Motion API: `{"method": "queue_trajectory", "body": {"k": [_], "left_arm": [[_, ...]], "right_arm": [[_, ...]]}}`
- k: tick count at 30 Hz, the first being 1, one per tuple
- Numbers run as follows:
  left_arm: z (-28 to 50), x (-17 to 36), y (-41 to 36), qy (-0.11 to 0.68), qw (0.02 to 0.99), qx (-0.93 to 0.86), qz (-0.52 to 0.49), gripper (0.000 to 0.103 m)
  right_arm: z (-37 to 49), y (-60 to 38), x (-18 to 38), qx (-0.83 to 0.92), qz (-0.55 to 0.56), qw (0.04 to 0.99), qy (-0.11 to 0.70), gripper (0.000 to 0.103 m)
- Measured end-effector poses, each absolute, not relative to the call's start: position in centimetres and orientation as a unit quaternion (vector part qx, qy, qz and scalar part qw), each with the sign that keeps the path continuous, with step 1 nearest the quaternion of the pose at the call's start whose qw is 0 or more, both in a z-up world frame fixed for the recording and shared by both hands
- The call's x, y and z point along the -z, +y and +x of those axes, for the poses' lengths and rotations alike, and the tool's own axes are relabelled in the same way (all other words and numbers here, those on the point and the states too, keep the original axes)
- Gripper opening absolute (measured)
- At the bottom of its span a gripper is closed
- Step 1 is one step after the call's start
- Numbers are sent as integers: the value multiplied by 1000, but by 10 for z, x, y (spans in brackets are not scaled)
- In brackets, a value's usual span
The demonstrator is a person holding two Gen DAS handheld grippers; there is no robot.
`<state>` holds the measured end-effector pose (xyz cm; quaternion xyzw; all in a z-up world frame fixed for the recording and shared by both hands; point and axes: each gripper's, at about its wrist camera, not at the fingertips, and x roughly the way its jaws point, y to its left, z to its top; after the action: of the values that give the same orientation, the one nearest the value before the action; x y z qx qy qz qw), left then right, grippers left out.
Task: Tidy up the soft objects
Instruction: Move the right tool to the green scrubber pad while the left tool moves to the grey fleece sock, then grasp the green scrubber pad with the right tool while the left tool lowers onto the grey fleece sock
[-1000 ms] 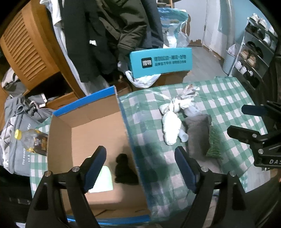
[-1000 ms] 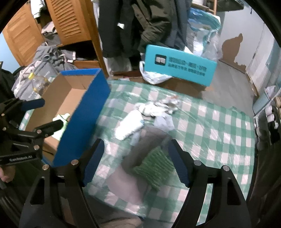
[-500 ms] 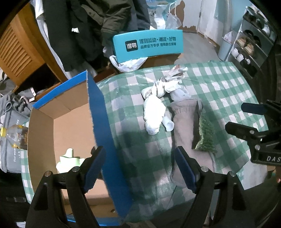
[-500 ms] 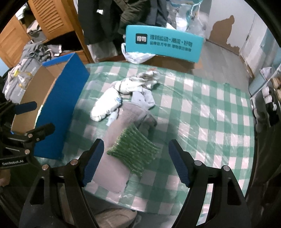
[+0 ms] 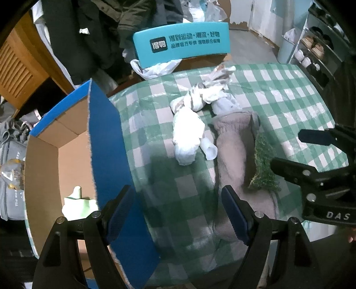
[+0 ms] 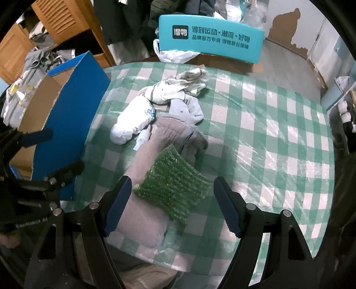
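Cluttered room w/ dark coats hanging at 12 o'clock, a louvred wooden cabinet [image 6: 55,20] at 10 and a teal printed cardboard box [image 6: 211,39] behind the counter [image 6: 278,124], which wears a green-and-white checked plastic cloth. Left claw [image 5: 178,211] hangs wide open, nothing in it, blue pads straddling the near wall of a blue-sided open cardboard box [image 5: 104,142] at 9 o'clock of the counter; a pale green soft item [image 5: 77,204] lies on the box floor, just by the left pad. Right claw [image 6: 170,204] also spread wide, empty, above a green knobbly knitted cloth [image 6: 171,182], not touching it as far as I can tell. That cloth rests on a grey-brown fleece garment [image 6: 155,160] running from 6 o'clock towards counter centre. At 11 of it, touching, a rolled white sock bundle [image 6: 133,120]; past that, towards 12, a crumpled white-grey rag heap [image 6: 178,86] and a pale grey folded piece [image 6: 184,109]. In left view the right claw sits at 3 o'clock, beside the green cloth [image 5: 262,162].
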<state>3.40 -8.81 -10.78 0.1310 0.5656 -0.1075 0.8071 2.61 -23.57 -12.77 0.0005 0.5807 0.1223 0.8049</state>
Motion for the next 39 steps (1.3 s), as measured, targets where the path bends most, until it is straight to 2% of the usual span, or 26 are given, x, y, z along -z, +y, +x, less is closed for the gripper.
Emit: {"method": "queue_trajectory", "body": {"k": [26, 29, 31, 32, 34, 39], "left_arm": [[44, 143, -113, 601, 775, 136, 139, 82], [45, 145, -113, 603, 773, 137, 137, 82], [46, 146, -113, 605, 773, 137, 135, 82], [46, 147, -113, 607, 772, 136, 134, 82], [47, 149, -112, 610, 770, 137, 130, 82], [47, 153, -117, 618, 764, 143, 122, 82]], "right_arm": [[48, -236, 182, -125, 22, 768, 628, 76], [48, -237, 184, -128, 20, 765, 631, 57], [47, -238, 184, -130, 20, 763, 633, 39], [47, -238, 184, -131, 21, 762, 633, 34], [46, -238, 182, -132, 19, 764, 631, 17], [41, -248, 169, -122, 19, 778, 617, 9]]}}
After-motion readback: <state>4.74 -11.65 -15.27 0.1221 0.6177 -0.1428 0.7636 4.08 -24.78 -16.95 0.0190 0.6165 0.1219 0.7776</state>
